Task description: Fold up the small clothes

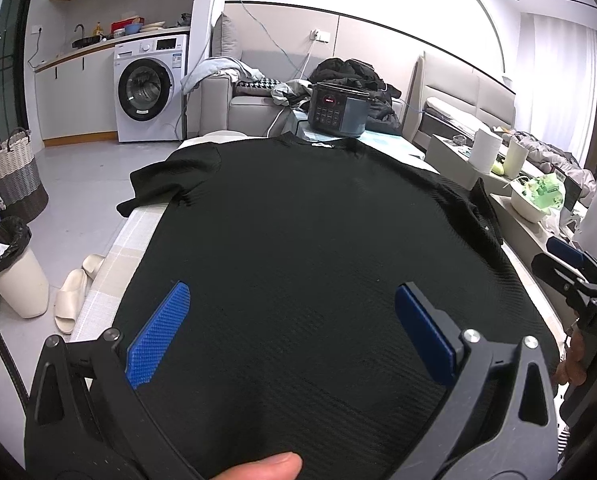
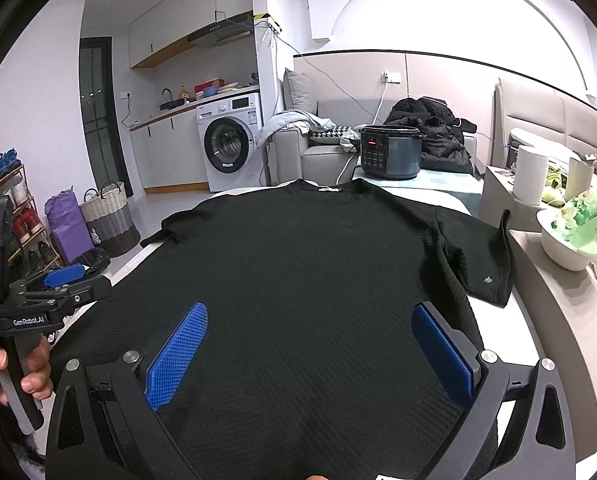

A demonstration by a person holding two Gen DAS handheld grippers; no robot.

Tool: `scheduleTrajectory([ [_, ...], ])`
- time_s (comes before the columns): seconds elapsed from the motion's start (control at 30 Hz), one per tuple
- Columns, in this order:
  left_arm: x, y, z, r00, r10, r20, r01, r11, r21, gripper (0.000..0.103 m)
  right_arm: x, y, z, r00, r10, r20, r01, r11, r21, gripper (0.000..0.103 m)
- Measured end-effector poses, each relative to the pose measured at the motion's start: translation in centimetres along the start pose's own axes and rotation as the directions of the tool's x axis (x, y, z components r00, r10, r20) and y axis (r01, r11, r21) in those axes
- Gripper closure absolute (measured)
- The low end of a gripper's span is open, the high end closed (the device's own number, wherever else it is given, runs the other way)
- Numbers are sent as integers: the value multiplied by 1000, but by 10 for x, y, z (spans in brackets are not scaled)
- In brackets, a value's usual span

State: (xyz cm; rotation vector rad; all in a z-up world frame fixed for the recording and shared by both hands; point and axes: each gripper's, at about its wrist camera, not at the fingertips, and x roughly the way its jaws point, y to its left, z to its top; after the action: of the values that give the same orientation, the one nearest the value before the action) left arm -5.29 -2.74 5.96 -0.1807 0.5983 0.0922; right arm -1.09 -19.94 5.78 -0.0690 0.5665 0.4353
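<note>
Shirt point(image 1: 298, 240), black, lies spread flat on the table point(image 1: 110, 280) under us, collar away. We hold the left gripper point(image 1: 290, 304) and the right gripper point(image 2: 308, 320) above its near hem, both spread wide and empty. Beyond the collar stands a cooker point(image 2: 390, 152).

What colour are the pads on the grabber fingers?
Bright blue, with a bumpy grid texture. The right gripper's pads show it best in the right wrist view.

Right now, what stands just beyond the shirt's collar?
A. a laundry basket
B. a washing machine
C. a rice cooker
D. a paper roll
C: the rice cooker with its lit panel stands right behind the collar of the shirt spread flat.
</note>
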Motion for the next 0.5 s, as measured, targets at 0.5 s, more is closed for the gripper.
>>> scheduleTrajectory([
  [0.5,7,11,-3,1000,15,-10,-15,1000,-7,1,0,-18,3,998,-57,7,56,995,76,0],
])
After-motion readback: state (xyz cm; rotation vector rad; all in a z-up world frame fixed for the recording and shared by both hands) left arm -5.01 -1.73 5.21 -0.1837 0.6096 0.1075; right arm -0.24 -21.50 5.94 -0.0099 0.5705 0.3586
